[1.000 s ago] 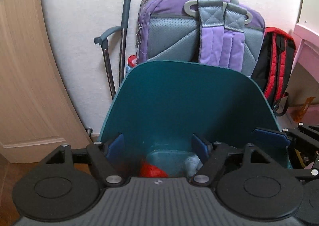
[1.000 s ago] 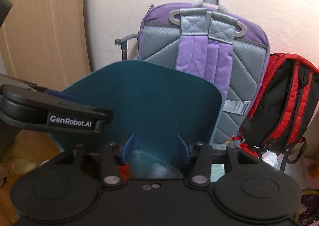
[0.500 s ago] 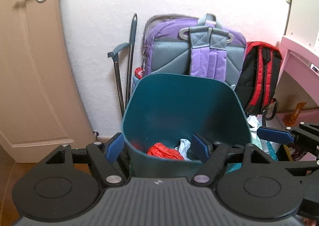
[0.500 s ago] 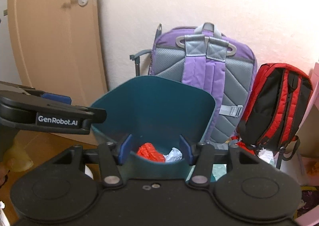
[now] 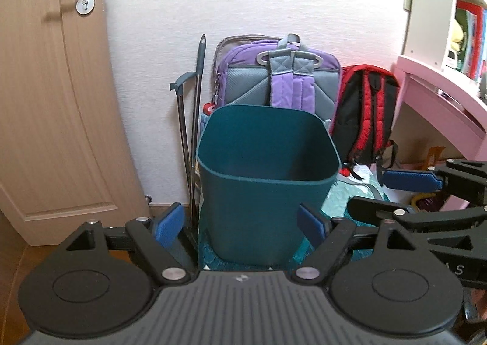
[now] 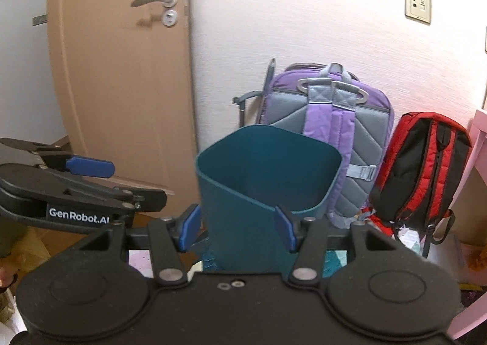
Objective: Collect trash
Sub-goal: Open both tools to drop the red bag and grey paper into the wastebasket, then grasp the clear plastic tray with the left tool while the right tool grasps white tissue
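A teal waste bin (image 5: 268, 180) is seen upright on the floor at the centre of both views, with a purple backpack (image 5: 280, 83) at 12 o'clock behind it and a red and black backpack (image 5: 365, 113) at 2 o'clock. The left gripper (image 5: 243, 223) is empty, its jaws opening, nothing being pressed between its fingers (image 5: 170, 223). The right gripper (image 6: 237, 227) is likewise held with fingers apart and nothing clamped. The bin's contents cannot be seen from this angle, so how much trash has been collected cannot be told. No loose trash is plainly identified; any remaining pieces are judged to lie elsewhere.
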